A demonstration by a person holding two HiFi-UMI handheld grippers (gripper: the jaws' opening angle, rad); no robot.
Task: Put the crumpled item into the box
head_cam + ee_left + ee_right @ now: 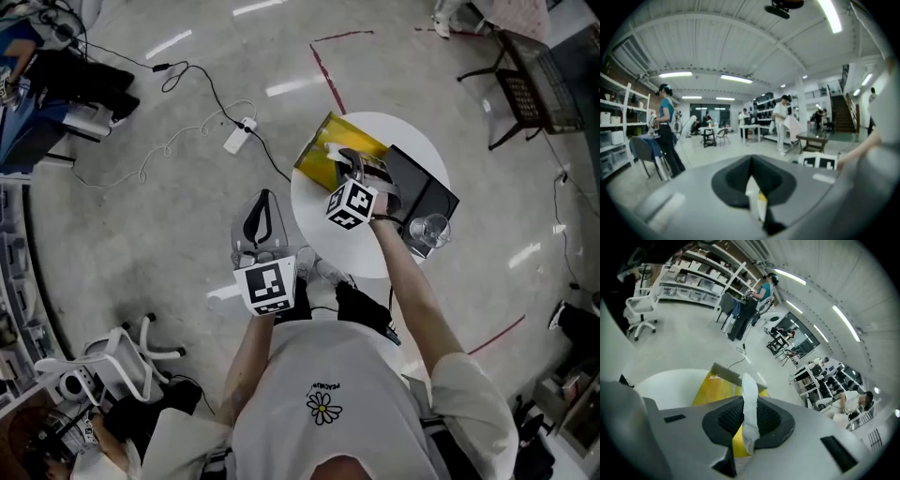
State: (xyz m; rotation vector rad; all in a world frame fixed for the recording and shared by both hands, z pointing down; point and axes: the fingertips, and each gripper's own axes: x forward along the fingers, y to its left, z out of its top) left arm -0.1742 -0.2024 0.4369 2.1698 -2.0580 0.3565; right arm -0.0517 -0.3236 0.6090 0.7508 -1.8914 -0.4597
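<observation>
In the right gripper view my right gripper (749, 427) is shut on the crumpled item (750, 401), a white twisted strip that sticks up between the pads. Just under it lies the open yellow box (715, 389) on the round white table (670, 385). The head view puts my right gripper (354, 169) over the yellow box (328, 155) at the table's far left. My left gripper (262, 225) hangs off the table's left side, above the floor. In its own view the left gripper (755, 206) has its jaws together, and a small white and yellow bit that I cannot identify shows at the seam.
A black flat tray or case (422, 192) lies right of the box, and a clear glass (429, 231) stands at the white table's (319, 225) near right edge. Cables and a power strip (239, 133) cross the floor. An office chair (122, 361) stands near left.
</observation>
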